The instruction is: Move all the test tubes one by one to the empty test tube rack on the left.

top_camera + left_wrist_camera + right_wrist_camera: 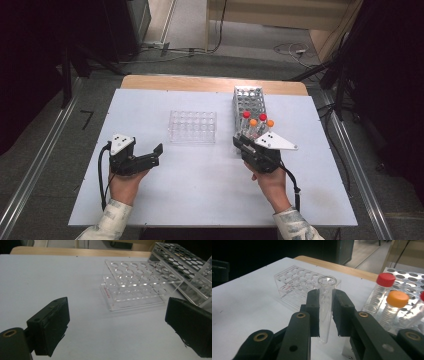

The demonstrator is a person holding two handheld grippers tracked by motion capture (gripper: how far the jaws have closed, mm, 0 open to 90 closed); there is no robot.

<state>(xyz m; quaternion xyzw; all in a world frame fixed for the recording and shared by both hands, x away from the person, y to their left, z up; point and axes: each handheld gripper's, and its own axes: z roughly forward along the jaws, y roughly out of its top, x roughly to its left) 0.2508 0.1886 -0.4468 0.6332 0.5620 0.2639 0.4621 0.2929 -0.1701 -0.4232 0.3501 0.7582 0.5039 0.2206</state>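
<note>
— Left tool (150, 156): what's its state?
— Jaws wide apart, holding nothing, low over the white tabletop (200, 185), facing the clear acrylic rack (192, 126).
— And further right?
— Right tool (325, 315) clamps an uncapped clear test tube (325, 302) upright between its pads, just beside the white perforated rack (248, 100), where red-capped tubes (246, 115) and orange-capped tubes (253, 122) stand.

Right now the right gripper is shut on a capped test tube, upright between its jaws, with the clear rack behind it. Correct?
Not quite: the test tube has no cap. The right gripper view shows its open mouth. The rest holds: the right gripper is shut on it, the tube stands upright, and the clear rack lies behind.
</note>
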